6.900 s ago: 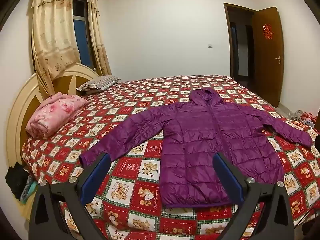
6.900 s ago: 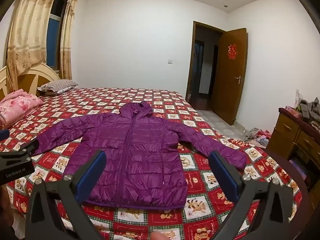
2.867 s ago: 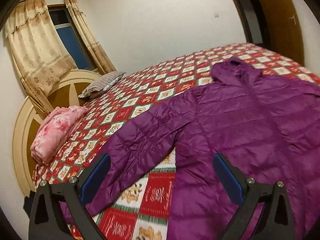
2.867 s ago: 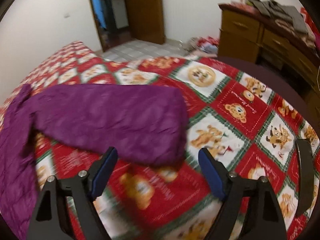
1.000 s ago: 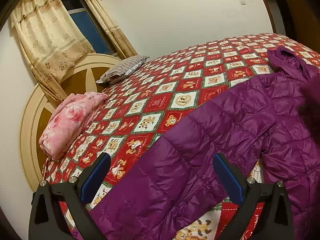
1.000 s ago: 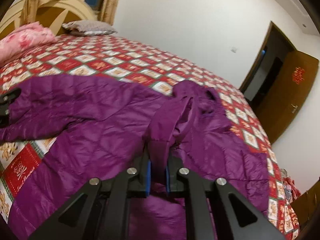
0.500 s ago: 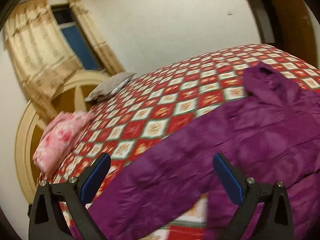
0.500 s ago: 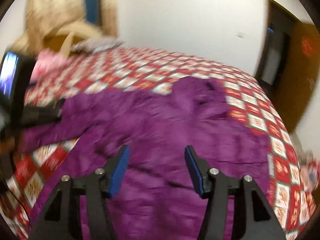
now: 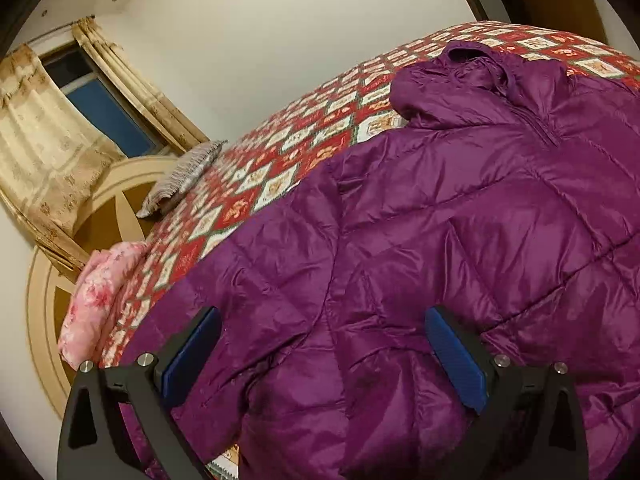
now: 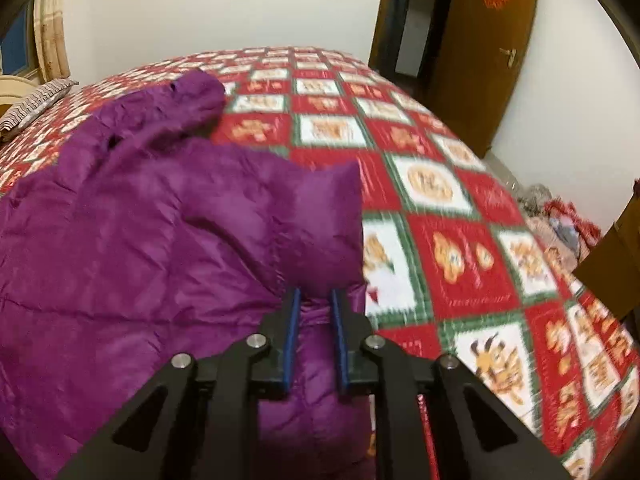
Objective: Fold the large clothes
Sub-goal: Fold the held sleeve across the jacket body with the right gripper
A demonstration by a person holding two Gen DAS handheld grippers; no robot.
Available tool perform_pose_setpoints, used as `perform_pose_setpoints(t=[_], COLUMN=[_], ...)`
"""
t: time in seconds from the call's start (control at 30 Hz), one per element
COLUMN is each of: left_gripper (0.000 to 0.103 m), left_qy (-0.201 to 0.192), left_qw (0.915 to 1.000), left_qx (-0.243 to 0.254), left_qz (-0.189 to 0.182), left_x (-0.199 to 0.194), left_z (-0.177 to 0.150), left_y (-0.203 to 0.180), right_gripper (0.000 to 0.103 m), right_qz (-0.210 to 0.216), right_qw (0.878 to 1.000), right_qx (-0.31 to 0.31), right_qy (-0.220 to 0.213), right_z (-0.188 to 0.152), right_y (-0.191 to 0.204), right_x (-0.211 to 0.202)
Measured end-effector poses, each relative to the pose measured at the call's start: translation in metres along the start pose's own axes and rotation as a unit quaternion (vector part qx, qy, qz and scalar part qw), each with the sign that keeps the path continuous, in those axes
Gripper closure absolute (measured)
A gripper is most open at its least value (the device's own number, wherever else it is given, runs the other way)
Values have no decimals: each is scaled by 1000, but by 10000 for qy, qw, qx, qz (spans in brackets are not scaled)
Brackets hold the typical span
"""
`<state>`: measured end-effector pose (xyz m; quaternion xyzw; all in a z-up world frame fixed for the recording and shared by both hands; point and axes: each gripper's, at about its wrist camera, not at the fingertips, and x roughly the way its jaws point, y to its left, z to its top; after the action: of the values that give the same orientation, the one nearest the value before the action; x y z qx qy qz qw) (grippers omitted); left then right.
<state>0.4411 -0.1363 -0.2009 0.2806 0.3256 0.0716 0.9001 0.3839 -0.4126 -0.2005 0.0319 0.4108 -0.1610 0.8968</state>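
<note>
**Right side of the jacket is taken for the fold**

The purple down jacket lies spread on the bear-patterned quilt. The right gripper has just been closing and now pinches a fold of the jacket's edge between its blue pads. The left gripper hovers released, with the near sleeve directly under its jaws. I judge the next move needs the left one to clench this sleeve.

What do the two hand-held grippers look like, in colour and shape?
Both look alike. The left gripper has matte black angular fingers with triangular cut-outs, round silver bolt heads and flat blue pads. The right gripper has the same parts. No cables, markings or sleeves show.
</note>
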Motion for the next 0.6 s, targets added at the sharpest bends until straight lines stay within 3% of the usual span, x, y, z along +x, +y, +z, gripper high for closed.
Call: perform_pose_setpoints(t=[0.23, 0.33, 0.43, 0.5, 0.6], left_gripper=[1, 1, 1, 1, 1], left_qy=[11, -67, -357, -273, -59], left_qw=[9999, 9990, 9952, 9944, 9962], left_qx=[-96, -329, -748, -813, -699], left_qz=[-142, -297, -516, -621, -507], left_x=[6, -7, -23, -17, 5], left_z=[1, 8, 24, 36, 43], left_y=[2, 21, 44, 46, 31], right_gripper=[88, 88, 88, 88, 88], right_qz=[49, 168, 125, 148, 348], right_qw=[9999, 9998, 9984, 9963, 9957], right_qx=[59, 134, 277, 364, 413], right_qy=[-80, -8, -476, -763, -756], right_z=[-1, 1, 12, 26, 46], right_y=[-5, -12, -20, -21, -11], right_x=[8, -2, -38, -54, -46])
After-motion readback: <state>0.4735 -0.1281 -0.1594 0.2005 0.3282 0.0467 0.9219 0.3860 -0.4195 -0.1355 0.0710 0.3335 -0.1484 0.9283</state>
